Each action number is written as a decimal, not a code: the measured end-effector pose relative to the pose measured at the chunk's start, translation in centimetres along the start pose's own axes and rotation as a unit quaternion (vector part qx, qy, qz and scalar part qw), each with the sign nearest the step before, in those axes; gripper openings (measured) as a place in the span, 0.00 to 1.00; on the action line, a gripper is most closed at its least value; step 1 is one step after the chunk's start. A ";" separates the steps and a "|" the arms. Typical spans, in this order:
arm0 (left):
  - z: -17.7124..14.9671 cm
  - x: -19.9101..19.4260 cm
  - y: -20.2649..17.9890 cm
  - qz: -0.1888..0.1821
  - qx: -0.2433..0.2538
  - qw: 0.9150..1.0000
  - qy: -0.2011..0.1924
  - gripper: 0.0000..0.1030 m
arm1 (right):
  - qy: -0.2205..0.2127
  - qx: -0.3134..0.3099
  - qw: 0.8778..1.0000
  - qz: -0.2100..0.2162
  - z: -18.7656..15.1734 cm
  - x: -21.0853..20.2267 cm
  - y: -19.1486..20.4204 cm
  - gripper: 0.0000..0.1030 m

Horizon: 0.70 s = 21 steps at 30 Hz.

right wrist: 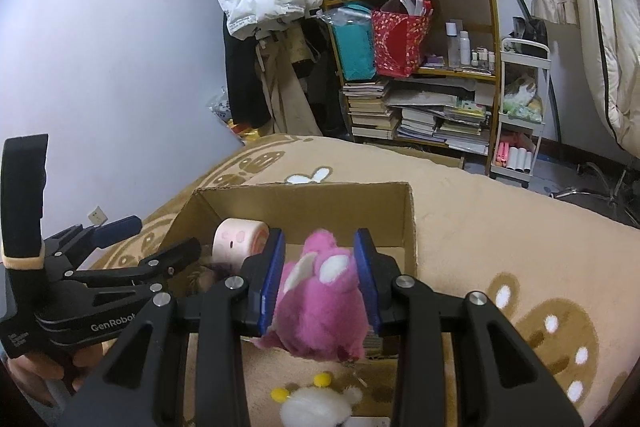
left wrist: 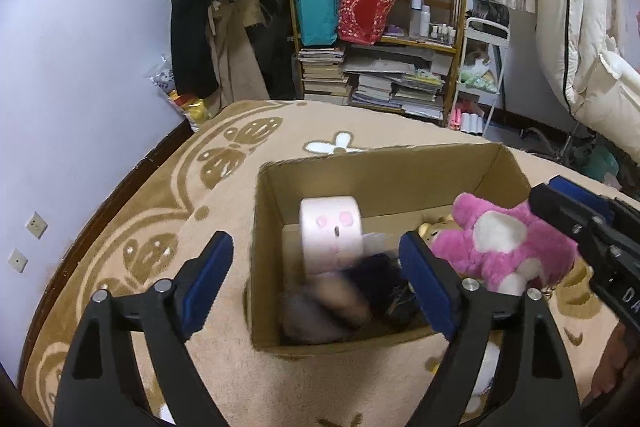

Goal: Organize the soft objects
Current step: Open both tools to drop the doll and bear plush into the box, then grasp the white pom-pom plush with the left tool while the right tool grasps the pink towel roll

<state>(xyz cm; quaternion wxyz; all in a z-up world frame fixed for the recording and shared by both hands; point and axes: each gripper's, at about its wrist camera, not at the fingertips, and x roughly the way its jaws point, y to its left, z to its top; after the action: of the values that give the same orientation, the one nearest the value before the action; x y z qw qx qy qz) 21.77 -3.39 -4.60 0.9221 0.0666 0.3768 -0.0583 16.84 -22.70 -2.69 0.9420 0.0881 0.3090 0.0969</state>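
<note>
one blurred dark bundle (left wrist: 340, 303) fills box (left wrist: 508, 167).

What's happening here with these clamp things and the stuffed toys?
A person is tidying soft toys into a cardboard box on a patterned rug, using a hand-held gripper in each hand. The right gripper is clamped on a pink plush bear, held at the box's near edge. The left gripper is open and empty above the box. A pale pink plush roll and some darker, blurred soft items already lie inside. A small white plush waits on the rug.
</note>
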 end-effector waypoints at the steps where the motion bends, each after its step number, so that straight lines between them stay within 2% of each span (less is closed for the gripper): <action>1: 0.0 0.0 0.0 0.004 0.000 1.000 0.002 0.91 | 0.000 0.001 1.000 0.000 0.0 0.0 0.0 0.37; 2: 0.0 -0.1 0.1 0.006 -0.001 1.000 0.002 0.92 | 0.000 0.003 1.000 -0.001 0.1 -0.2 -0.1 0.37; 4: 0.0 -0.4 0.4 0.010 -0.005 1.000 -0.001 0.93 | -0.002 0.006 1.000 -0.001 0.2 -0.5 -0.2 0.52; 7: 0.0 -0.9 1.1 0.013 -0.019 1.000 0.002 0.98 | -0.009 0.011 1.000 0.001 0.5 -1.1 -0.3 0.57; 10: -0.3 -1.4 1.7 0.015 -0.037 0.999 0.004 0.98 | -0.009 0.010 1.000 -0.002 0.6 -1.7 -0.3 0.68; 12: -0.6 -1.8 2.0 0.014 -0.046 0.999 0.005 0.98 | -0.012 0.010 1.000 -0.004 0.7 -2.2 -0.3 0.70; 14: -0.9 -2.3 2.0 0.007 -0.042 0.999 0.000 0.98 | -0.012 0.010 1.000 -0.004 0.8 -2.7 -0.4 0.75; 16: -1.1 -3.1 1.8 0.013 -0.029 0.999 -0.010 0.99 | -0.013 0.010 1.000 -0.008 0.8 -3.3 -0.6 0.87; 19: -1.3 -4.1 1.3 0.023 -0.017 0.999 -0.014 0.99 | -0.017 0.012 1.000 -0.011 0.6 -4.3 -0.9 0.95; 21: -1.5 -4.7 1.0 0.015 -0.019 1.000 -0.015 0.99 | -0.017 0.015 1.000 -0.013 0.4 -5.0 -1.3 1.00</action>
<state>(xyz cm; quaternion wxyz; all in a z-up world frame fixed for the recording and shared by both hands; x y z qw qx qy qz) 17.55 -1.91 -2.27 0.9296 0.0536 0.3627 -0.0382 13.33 -25.15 0.19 0.9469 0.0994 0.2954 0.0785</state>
